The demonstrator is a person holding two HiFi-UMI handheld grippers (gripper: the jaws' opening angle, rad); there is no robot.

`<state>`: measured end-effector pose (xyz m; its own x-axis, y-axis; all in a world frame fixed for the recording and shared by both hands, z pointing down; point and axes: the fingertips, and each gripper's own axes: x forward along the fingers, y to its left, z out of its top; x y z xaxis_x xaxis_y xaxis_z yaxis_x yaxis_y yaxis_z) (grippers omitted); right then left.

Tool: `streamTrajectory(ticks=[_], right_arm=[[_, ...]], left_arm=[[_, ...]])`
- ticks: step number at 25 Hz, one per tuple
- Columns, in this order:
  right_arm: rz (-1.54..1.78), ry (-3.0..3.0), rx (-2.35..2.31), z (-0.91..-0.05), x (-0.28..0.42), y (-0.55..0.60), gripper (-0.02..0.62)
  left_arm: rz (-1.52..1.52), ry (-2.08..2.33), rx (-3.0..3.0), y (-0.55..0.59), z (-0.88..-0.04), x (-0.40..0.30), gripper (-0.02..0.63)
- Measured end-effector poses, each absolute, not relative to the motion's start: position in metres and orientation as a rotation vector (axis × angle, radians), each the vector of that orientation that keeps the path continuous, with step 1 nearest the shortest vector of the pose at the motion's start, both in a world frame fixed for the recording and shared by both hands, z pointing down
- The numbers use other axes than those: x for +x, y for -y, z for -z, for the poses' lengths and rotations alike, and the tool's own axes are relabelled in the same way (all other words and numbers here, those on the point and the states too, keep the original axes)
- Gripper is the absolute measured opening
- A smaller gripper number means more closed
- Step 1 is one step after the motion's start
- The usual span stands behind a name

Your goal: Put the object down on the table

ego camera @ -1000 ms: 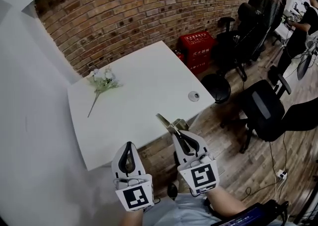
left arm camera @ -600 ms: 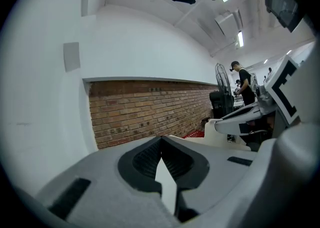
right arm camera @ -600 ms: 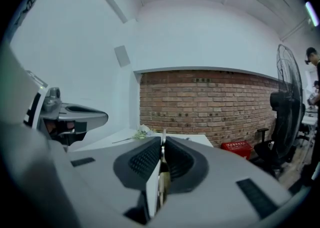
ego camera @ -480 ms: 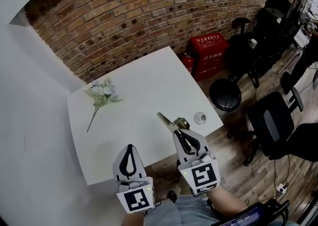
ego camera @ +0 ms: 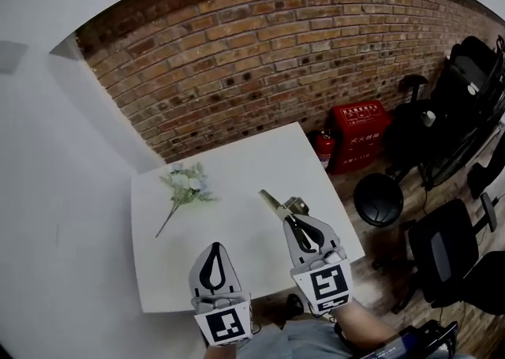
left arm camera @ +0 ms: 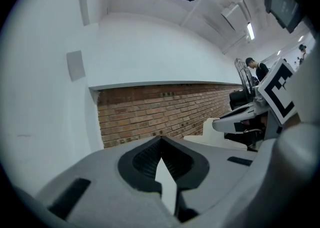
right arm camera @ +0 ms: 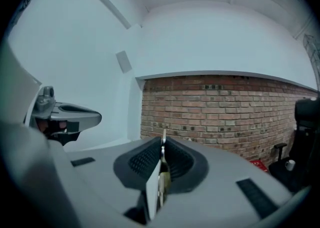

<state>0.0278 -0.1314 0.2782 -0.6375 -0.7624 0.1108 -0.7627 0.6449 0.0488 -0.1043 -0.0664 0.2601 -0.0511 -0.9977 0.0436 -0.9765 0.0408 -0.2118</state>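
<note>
**A:** Surface: anything lying in the way?

**B:** One flower sprig, far left. The middle, near left and far right are bare.

**A:** Sides?

**B:** A white wall runs along the left edge and a brick wall along the far edge, so both are closed. The right and near edges are open.

**A:** Floor on the right?

**B:** A fire extinguisher and a red crate stand by the far right corner. A black stool is further out, apart from the surface.

**A:** Above the surface?

**B:** The left gripper is over the near edge, jaws together. The right gripper is over the near right part, jaws closed on a thin metal piece that points toward the middle.
</note>
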Motion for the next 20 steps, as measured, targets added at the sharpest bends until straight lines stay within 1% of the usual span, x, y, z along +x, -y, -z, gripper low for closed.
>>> streamTrajectory(ticks=[10, 20], right_arm=[[0.036, 2.745, 1.219, -0.269, 0.007, 0.166, 0.031], [-0.031, 2.645, 1.212, -0.315, -0.008, 0.193, 0.031]], left_arm=[[0.258, -2.261, -2.011, 0.089, -0.255, -0.133, 0.008], [0.298, -2.283, -2.123, 0.125, -0.296, -0.151, 0.008]])
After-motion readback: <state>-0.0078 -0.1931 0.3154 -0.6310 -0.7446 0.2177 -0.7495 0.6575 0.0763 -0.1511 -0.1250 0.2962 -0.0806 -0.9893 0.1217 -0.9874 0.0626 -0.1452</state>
